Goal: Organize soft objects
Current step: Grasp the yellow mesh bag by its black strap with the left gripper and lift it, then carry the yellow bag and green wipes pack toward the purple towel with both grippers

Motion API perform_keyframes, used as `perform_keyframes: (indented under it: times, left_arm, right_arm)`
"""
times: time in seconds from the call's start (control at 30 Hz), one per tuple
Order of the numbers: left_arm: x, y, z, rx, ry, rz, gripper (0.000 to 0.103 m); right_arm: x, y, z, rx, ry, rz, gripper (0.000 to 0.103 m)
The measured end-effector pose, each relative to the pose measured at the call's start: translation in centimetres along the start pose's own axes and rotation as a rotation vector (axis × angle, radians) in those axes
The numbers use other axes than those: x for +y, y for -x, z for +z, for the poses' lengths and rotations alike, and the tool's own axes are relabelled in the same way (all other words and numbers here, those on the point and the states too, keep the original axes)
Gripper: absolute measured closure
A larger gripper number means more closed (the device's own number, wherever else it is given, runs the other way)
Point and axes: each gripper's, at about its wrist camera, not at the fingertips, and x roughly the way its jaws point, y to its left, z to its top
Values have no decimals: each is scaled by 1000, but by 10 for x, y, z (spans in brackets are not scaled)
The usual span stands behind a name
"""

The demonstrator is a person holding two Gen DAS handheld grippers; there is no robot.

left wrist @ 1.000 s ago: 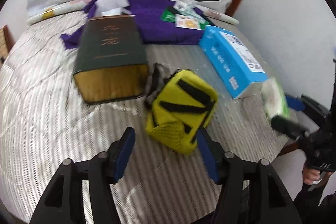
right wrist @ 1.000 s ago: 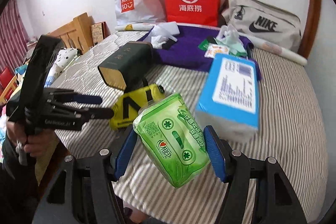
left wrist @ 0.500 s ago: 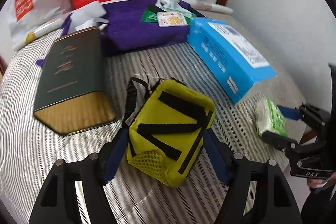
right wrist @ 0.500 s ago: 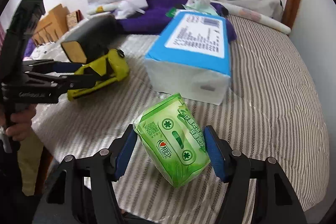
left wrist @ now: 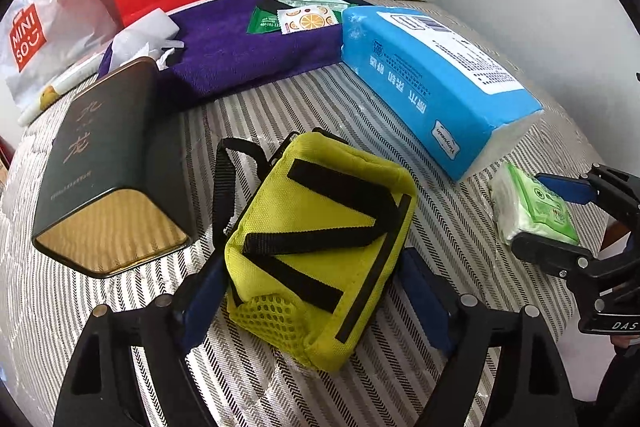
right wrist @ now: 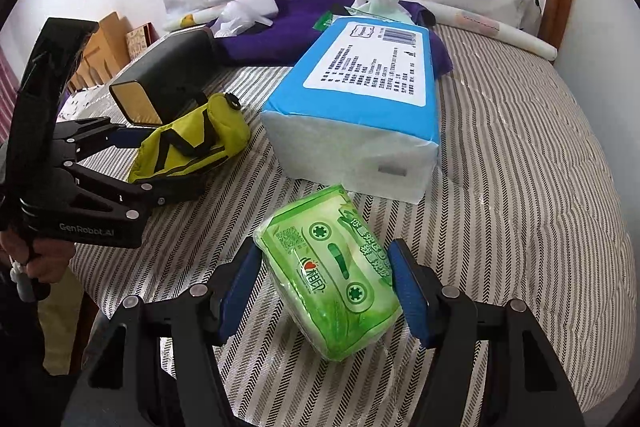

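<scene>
Both packs came down onto the striped bed since a second earlier, when you carried them in the air. Your left tool was opening, its blue pads drawing off the yellow pouch, which lay between them beside the dark box. Your right tool stayed clamped on the green tissue pack, pads pressing both sides, with the pack resting on the bed just in front of the blue tissue pack.
</scene>
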Motion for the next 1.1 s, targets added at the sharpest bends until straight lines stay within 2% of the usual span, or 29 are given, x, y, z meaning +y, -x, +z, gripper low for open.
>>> perform_keyframes:
  times: [0.1,0.23,0.5,0.6,0.77,1.1]
  left_arm:
    - [2,4,-2,-19,6,-13,33]
    - [8,11,-7,-37,22,-44,41]
    - [23,36,-31,-89,79,-81,64]
    - [30,45,-41,-104,110,-100,69]
    - [38,56,-55,-124,134,-88,74]
    - [64,76,-73,-155,224,-88,74]
  right_arm:
    - [0,0,0,-1,0,0,39]
    - [0,0,0,-3,-1,-4,39]
    - [3,3,-3,-8,-10,-16,39]
    - [5,4,-5,-4,-12,-19,39]
    - [6,5,-7,2,-20,-22,39]
    - [11,12,-6,6,-27,-17,40]
